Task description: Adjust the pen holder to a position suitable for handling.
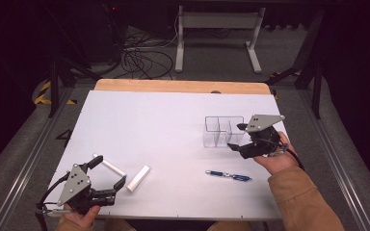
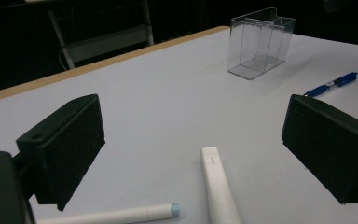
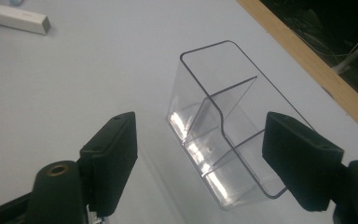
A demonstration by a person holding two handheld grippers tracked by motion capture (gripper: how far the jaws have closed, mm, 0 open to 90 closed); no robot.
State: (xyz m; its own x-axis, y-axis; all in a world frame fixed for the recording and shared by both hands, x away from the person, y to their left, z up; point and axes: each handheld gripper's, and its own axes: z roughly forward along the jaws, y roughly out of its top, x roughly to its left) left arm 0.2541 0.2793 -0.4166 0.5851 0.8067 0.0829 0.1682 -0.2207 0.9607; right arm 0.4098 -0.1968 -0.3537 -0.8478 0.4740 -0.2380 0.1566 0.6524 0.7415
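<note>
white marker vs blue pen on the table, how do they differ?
The white marker is thick, plain white and uncapped in two pieces: its body with a pale blue tip lies apart from its cap. The blue pen is slim, dark blue with lighter bands, and in one piece. The marker lies by the left gripper; the pen lies near the right hand, below the clear organizer. Both lie flat on the white table, untouched.

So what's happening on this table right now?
A person works with a gripper in each hand. The right gripper hovers at the clear divided organizer, fingers apart on either side of it without touching. The left gripper sits open near the table's front edge, over two white marker-like pieces, holding nothing. A blue pen lies untouched on the white tabletop in front of the organizer.
</note>
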